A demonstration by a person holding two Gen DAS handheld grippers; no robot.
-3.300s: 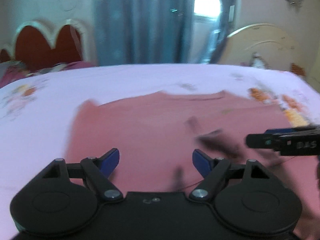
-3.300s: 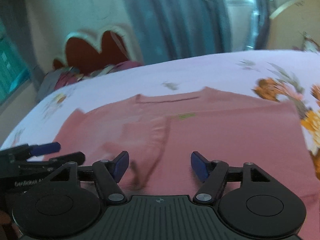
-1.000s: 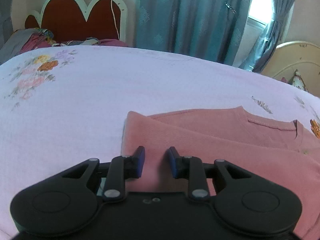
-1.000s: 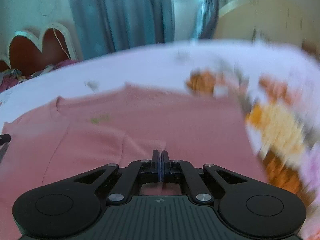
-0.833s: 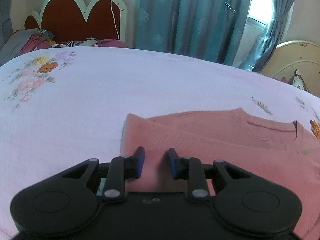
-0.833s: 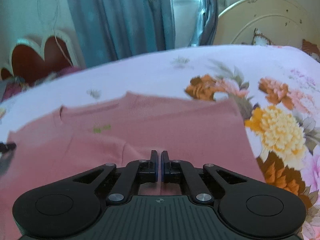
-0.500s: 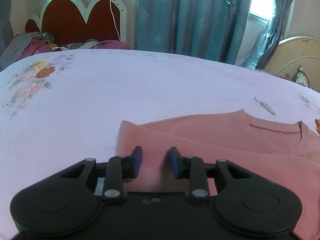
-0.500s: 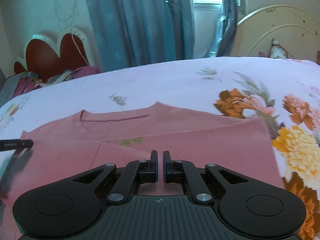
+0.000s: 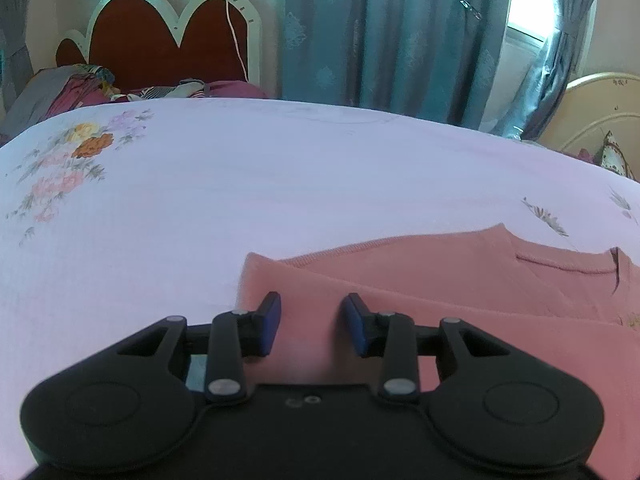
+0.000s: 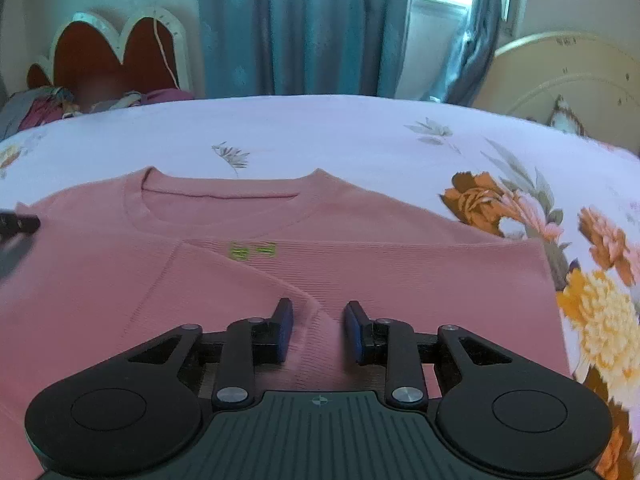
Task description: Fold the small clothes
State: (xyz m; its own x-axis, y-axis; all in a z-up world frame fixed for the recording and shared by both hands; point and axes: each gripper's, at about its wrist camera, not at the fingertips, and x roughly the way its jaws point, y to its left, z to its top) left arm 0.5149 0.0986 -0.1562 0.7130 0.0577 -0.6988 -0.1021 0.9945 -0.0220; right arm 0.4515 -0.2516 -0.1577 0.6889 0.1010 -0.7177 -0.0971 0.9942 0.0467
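A pink knit sweater [image 10: 360, 264] lies flat on the bed with its sleeves folded in over the body and its neckline [image 10: 220, 196] toward the far side. My right gripper [image 10: 318, 330] is open just above the cuff of the folded sleeve [image 10: 308, 312]. The sweater also shows in the left wrist view [image 9: 440, 280]. My left gripper [image 9: 312, 320] is open over its left folded edge, holding nothing. The tip of the left gripper [image 10: 18, 224] shows at the left edge of the right wrist view.
The bed has a pale lilac sheet [image 9: 240, 184] with flower prints [image 10: 600, 308]. A red headboard [image 9: 168, 40] and a heap of clothes [image 9: 76, 88] stand at the far left. Teal curtains [image 10: 300, 28] and a cream headboard [image 10: 568, 76] lie beyond.
My right gripper was shut on the sleeve cuff and has opened, letting it go onto the sweater. My left gripper has opened a little wider over the sweater's left edge.
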